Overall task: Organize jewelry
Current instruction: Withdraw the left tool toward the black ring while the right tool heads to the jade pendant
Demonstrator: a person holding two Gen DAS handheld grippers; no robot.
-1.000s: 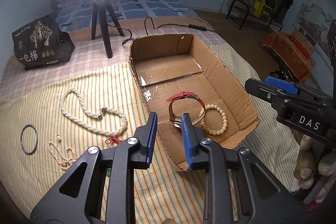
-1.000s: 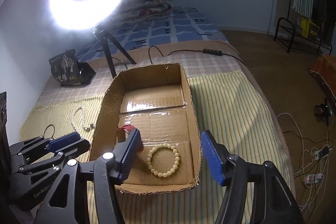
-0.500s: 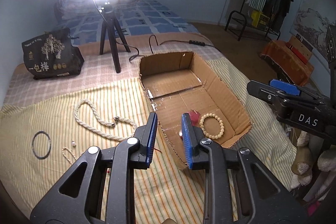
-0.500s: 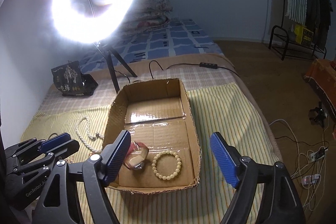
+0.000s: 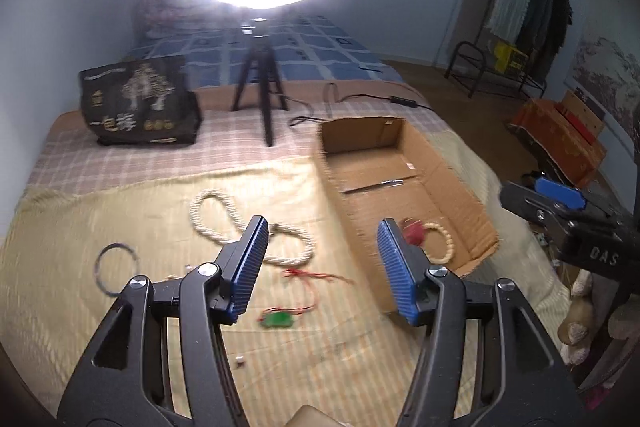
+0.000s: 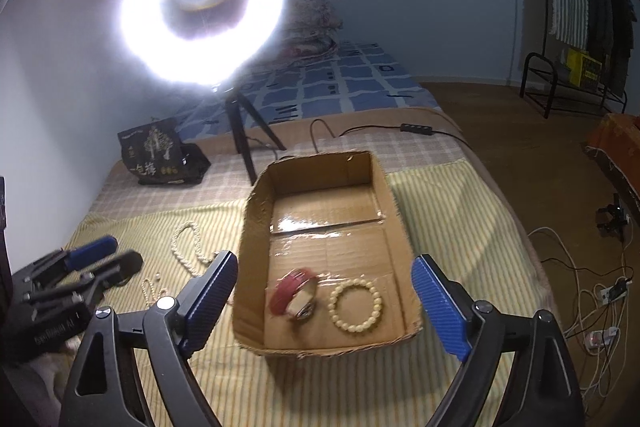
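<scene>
A cardboard box [image 6: 394, 211] lies on the striped cloth; it also shows in the left wrist view [image 5: 452, 167]. Inside it lie a red-strap watch [image 6: 294, 297] and a cream bead bracelet [image 6: 356, 305]. My left gripper [image 5: 322, 263] is open and empty above the cloth left of the box. Below it lie a thick white rope necklace [image 5: 240, 227], a red cord with a green pendant [image 5: 280, 319], and a dark ring bangle [image 5: 116, 263]. My right gripper [image 6: 324, 301] is open and empty, held back above the box's near end.
A ring light on a tripod [image 6: 240, 131] stands behind the box, with a black bag [image 5: 138, 107] to its left. A small pearl strand [image 6: 150, 289] lies near the left gripper [image 6: 76, 279]. Cables [image 6: 592, 291] lie on the floor at right.
My left gripper has opened and let go of the red watch, which now lies in the box. It has pulled back and swung left over the cloth. The right gripper has risen a little.
</scene>
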